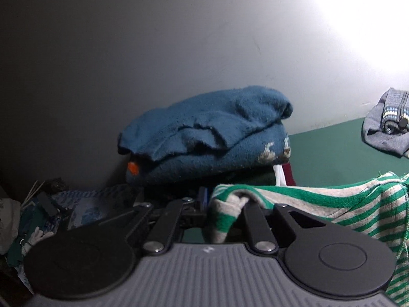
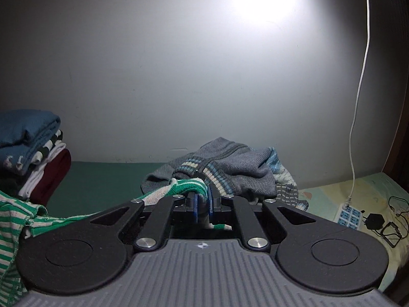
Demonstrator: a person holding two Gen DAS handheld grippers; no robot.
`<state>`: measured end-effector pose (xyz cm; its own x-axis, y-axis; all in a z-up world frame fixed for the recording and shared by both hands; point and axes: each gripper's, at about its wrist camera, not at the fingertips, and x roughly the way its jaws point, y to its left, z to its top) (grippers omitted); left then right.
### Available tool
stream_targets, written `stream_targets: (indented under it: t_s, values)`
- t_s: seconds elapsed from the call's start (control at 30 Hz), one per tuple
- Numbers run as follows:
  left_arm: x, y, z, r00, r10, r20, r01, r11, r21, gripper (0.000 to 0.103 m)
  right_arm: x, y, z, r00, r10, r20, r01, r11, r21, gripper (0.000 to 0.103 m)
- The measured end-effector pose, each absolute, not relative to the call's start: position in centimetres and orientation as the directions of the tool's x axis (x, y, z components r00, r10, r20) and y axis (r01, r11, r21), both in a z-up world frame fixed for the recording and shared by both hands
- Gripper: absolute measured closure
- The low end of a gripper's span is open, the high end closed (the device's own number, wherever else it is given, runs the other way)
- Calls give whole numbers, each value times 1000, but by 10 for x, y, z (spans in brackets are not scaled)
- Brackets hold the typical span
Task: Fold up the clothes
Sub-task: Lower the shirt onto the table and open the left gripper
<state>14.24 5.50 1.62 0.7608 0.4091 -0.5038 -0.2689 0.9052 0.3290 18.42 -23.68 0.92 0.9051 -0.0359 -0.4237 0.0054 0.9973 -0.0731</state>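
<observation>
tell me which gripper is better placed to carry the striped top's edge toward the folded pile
Left, probably. The folded pile sits right ahead of the left gripper, which pinches the striped top. The right gripper also holds it but faces the grey sweater.

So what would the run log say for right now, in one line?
left tongs: shut on striped shirt | right tongs: shut on striped shirt | folded pile: beside | grey sweater: unfolded

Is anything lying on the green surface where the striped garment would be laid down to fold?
Nothing visible: the green surface ahead is bare between the folded stack and the grey sweater. Both grippers hold the striped garment.
</observation>
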Motion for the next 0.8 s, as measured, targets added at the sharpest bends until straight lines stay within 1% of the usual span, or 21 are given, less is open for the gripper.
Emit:
stream_targets:
  t_s: [0.17, 0.33, 0.43, 0.47, 0.57, 0.63, 0.67, 0.7, 0.73, 0.77, 0.8]
  values:
    - [172, 59, -24, 706, 428, -564, -265, 898, 351, 88, 217, -223, -25, 862, -47, -504, -28, 990, -140, 96]
    - [187, 64, -48, 665, 431, -609, -255, 898, 358, 87, 240, -214, -57, 813, -75, -578, -46, 980, -191, 96]
    - [192, 64, -60, 652, 436, -620, -233, 894, 383, 81, 242, -211, -67, 806, -87, -586, -59, 972, -226, 95]
    - [193, 64, -64, 648, 437, -623, -224, 892, 393, 78, 243, -209, -70, 804, -91, -587, -65, 969, -239, 91]
    - [195, 64, -76, 636, 433, -639, -177, 888, 425, 69, 243, -200, -75, 804, -104, -585, -93, 950, -298, 84]
    - [191, 65, -77, 644, 425, -636, -146, 885, 443, 69, 241, -199, -74, 801, -100, -591, -129, 934, -333, 82]
    - [187, 66, -74, 651, 413, -637, -126, 886, 446, 68, 240, -199, -73, 797, -96, -597, -145, 928, -343, 77]
    - [183, 67, -69, 657, 399, -639, -105, 889, 446, 62, 238, -204, -67, 784, -84, -615, -156, 932, -327, 75]
    - [176, 68, -63, 664, 378, -645, -82, 894, 440, 55, 235, -209, -60, 772, -69, -631, -166, 938, -306, 71]
    - [166, 69, -55, 674, 357, -647, -60, 899, 433, 42, 228, -218, -49, 769, -45, -638, -168, 949, -269, 64]
    - [155, 69, -47, 689, 338, -642, -44, 903, 428, 33, 221, -227, -39, 765, -20, -644, -170, 958, -231, 60]
